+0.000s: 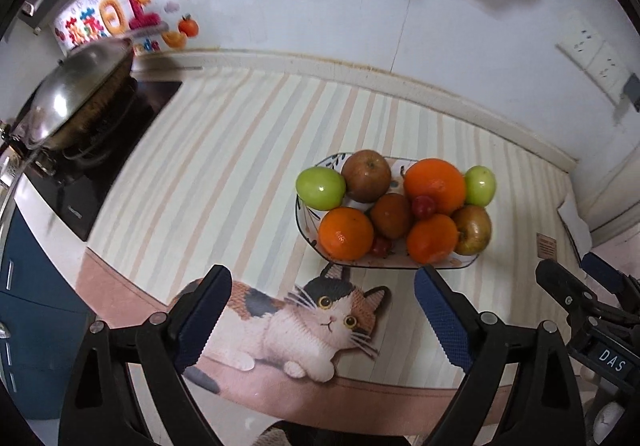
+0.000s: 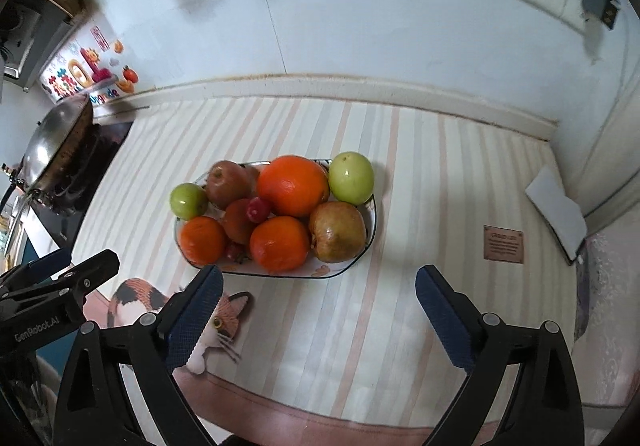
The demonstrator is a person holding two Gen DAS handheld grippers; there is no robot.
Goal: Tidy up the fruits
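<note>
In the left wrist view, my left gripper [image 1: 322, 310] has its fingers wide apart and holds nothing. The plate [image 1: 306, 236] of fruit lies just ahead, slightly to the right, on the mat [image 1: 224, 150].

In the right wrist view, my right gripper [image 2: 318, 310] is also spread and holds nothing. The plate [image 2: 370, 236] lies ahead, slightly left.

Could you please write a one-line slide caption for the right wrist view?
Open right tool hovers before a plate piled with oranges, apples and green fruit on a striped mat.
</note>
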